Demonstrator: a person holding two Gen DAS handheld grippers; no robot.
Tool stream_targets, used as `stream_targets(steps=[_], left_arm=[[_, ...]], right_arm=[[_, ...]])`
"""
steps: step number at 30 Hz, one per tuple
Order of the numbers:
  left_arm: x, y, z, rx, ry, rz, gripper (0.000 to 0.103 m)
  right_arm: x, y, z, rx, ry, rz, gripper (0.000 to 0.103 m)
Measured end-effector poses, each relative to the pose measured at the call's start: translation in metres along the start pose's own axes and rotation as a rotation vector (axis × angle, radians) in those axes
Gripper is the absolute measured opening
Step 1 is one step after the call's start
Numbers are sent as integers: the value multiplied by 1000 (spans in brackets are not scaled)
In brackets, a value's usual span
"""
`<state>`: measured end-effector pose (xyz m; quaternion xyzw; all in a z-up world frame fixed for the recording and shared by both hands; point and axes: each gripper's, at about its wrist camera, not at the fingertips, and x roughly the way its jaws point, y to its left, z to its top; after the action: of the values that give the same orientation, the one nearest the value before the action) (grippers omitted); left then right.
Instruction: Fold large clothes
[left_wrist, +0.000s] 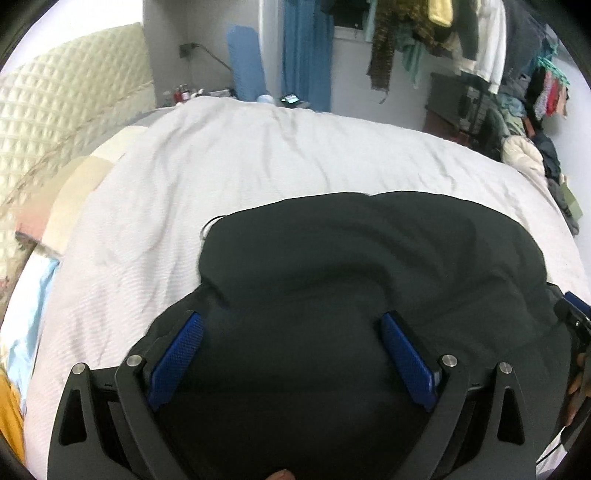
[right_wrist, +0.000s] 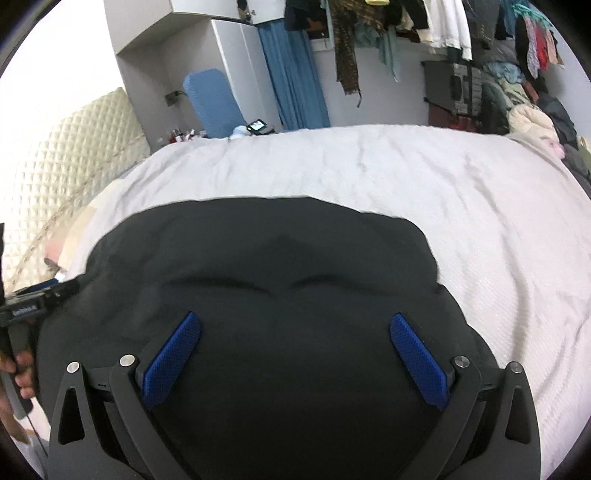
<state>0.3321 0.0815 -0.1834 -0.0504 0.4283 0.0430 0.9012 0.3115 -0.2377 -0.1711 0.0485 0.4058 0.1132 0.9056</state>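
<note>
A large black garment (left_wrist: 369, 258) lies spread on the white bed cover (left_wrist: 229, 166), with soft creases across it. My left gripper (left_wrist: 293, 321) hovers over its near part, open, with nothing between the blue pads (left_wrist: 184, 354). In the right wrist view the same black garment (right_wrist: 258, 266) fills the middle. Above it my right gripper (right_wrist: 295, 321) is open too, and its blue pads (right_wrist: 417, 358) are spread wide with only cloth below. Each gripper shows at the edge of the other's view, held by a hand (right_wrist: 18, 369).
A quilted cream headboard (left_wrist: 55, 110) stands at the left. Pillows and coloured bedding (left_wrist: 48, 229) lie along the bed's left side. Beyond the bed are a blue curtain (right_wrist: 291, 81), hanging clothes (right_wrist: 424, 26) and a heap of clothes (right_wrist: 535, 110) at the right.
</note>
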Motion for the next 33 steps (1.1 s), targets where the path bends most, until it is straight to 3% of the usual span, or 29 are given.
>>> stream_targets(steps=[6, 15, 22, 30, 33], left_arm=[[13, 11, -6, -23, 5, 32, 98], [9, 14, -8, -42, 5, 21, 97], [-78, -4, -8, -41, -88, -75, 97], [-217, -50, -13, 111, -254, -132, 97], [-262, -60, -25, 125, -301, -160, 97]], right_arm=[[26, -12, 0, 39, 54, 36, 103], [16, -15, -6, 53, 44, 19, 103], [-53, -16, 2, 127, -71, 73, 103], [-190, 31, 21, 21, -259, 58, 103], [-240, 45, 21, 3, -332, 76, 103]])
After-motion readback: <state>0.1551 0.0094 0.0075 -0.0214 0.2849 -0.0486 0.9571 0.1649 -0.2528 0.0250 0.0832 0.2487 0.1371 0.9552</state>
